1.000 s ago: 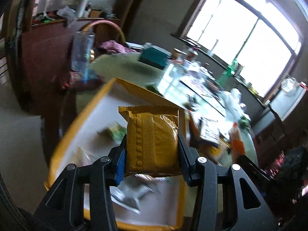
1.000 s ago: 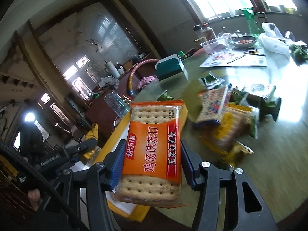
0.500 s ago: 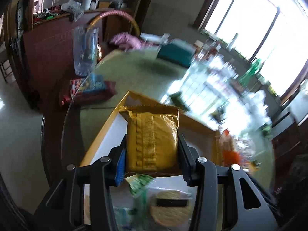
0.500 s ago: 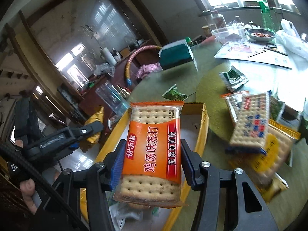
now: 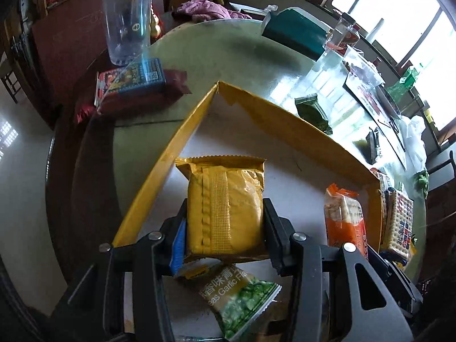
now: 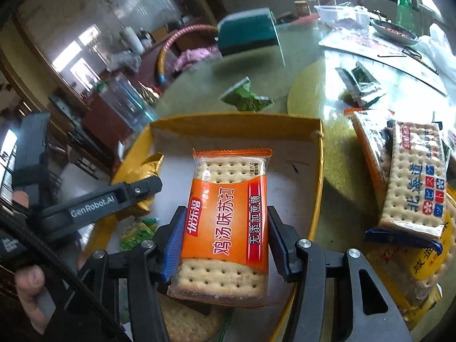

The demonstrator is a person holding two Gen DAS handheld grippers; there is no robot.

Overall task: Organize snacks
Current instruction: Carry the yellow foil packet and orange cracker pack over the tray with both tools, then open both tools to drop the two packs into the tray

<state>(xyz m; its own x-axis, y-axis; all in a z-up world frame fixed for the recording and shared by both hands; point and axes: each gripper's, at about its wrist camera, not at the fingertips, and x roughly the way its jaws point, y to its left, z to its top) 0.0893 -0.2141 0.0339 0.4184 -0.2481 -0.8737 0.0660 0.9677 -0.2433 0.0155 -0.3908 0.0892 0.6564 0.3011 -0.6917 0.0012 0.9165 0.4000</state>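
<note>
My left gripper (image 5: 225,225) is shut on a yellow snack packet (image 5: 225,208), held over the white floor of a yellow cardboard box (image 5: 171,156). My right gripper (image 6: 223,245) is shut on an orange cracker packet (image 6: 228,213), also above the yellow box (image 6: 319,171). In the left wrist view the orange cracker packet (image 5: 344,216) shows at the right side of the box. In the right wrist view the left gripper (image 6: 148,193) holds the yellow packet (image 6: 148,168) at the box's left. A green pea packet (image 5: 242,299) and a round cracker (image 6: 185,322) lie in the box.
Beside the box on the round green table (image 6: 327,91) lie several cracker packets (image 6: 413,176), green sachets (image 6: 245,97) and a teal box (image 6: 245,34). A clear jar (image 5: 126,20) and a dark red snack pack (image 5: 134,88) stand at the table's left edge. A hand (image 6: 31,293) is at lower left.
Both grippers have moved from beside the table's snack pile to over the yellow box and tilted downward, each still holding its packet. The box now fills the lower view.
</note>
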